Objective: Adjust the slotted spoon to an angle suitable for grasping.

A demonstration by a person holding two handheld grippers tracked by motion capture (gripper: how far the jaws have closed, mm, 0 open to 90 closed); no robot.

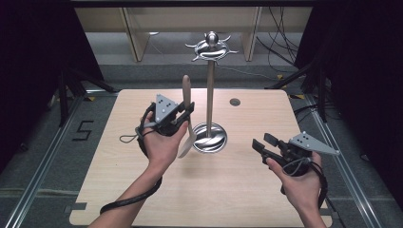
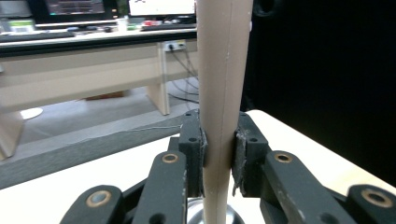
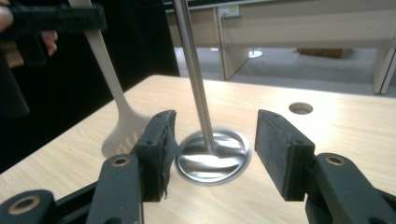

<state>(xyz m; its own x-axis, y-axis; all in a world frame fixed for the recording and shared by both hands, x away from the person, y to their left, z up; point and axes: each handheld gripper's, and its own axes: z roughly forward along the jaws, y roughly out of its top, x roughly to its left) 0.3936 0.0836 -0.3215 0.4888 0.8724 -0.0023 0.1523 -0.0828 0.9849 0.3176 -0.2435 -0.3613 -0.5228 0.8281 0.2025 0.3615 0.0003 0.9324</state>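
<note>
The beige spatula (image 1: 186, 114) is in my left gripper (image 1: 183, 114), clamped by its handle, and it stands nearly upright above the wooden table (image 1: 142, 190), handle end up and the flat slotted blade hanging down near the table top just left of the stand's base. Looking along my left jaws in the left gripper view, the spatula handle (image 2: 219, 93) rises straight between the two black pads (image 2: 196, 154), which press on it from both sides, so that grip is firm and closed on it. Right beside the spatula stands the metal rack (image 1: 209, 95): a round shiny base on the table, a thin upright pole, and a crown of hooks at the top. The spatula's handle top sits lower than that crown and a little left of the pole, not touching it as far as I can see. My right gripper (image 1: 260, 144) is well apart, low over the right side of the table, pointing back toward the rack. Its jaws stand apart with nothing between them; in the right gripper view the rack's base (image 3: 212, 158) and pole show through the gap, farther off, with the spatula blade (image 3: 122, 133) to the left. A small round hole (image 1: 235, 101) sits in the table beyond the rack.
</note>
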